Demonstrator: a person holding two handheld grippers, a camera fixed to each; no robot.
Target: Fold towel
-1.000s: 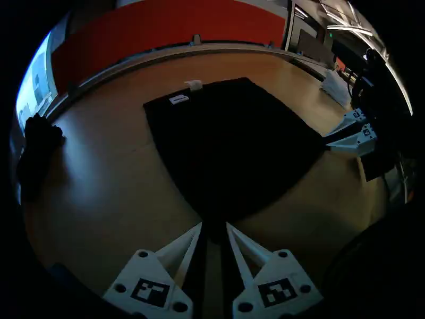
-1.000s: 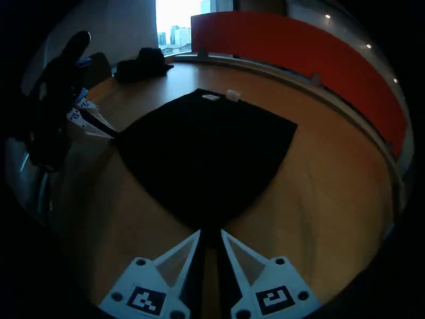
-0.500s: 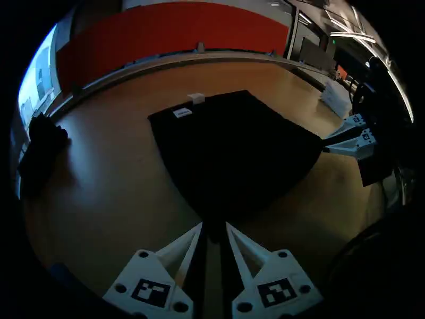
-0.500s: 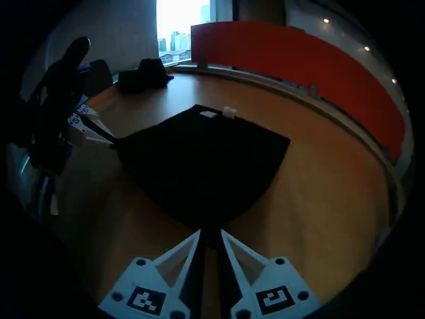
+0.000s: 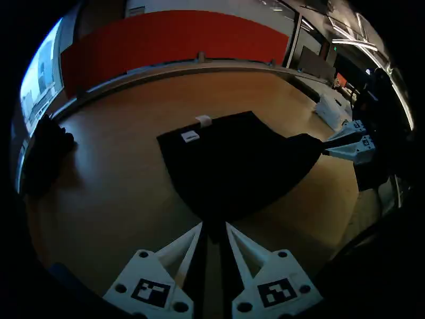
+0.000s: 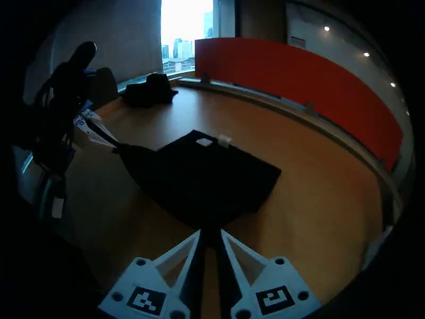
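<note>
Raised since a second ago, the soft, limp towel [image 5: 234, 165] sags over the table [image 5: 106, 175] between the left tongs [image 5: 214, 227] and the right tongs [image 6: 211, 233], each clamped on a corner.

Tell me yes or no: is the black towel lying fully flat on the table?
No: in the left gripper view the right gripper holds one corner of the towel raised off the table.

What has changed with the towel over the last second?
The left gripper and right gripper have both risen, lifting the near corners of the black towel off the table. Nothing was let go: both sets of jaws stay shut on their corners. The far edge with the white tag still lies flat where it was.
</note>
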